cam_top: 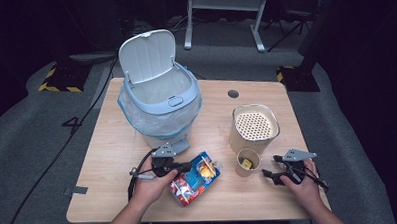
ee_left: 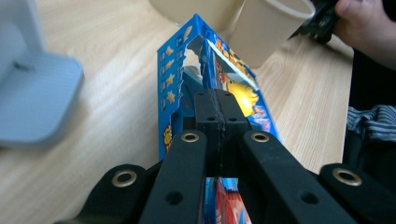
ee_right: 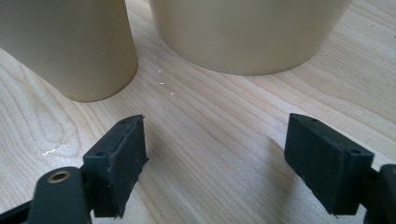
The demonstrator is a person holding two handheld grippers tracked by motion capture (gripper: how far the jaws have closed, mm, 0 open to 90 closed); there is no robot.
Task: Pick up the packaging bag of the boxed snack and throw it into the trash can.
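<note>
Cup's [cam_top: 248, 162] yellow content unidentifiable

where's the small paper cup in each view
High view: the small paper cup stands right of centre, just in front of the tall beige container, right of the blue snack box.
Left gripper view: top right, behind the snack box.
Right gripper view: top left, left of the container.
Shared landmark: the beige container beside the cup.
</note>
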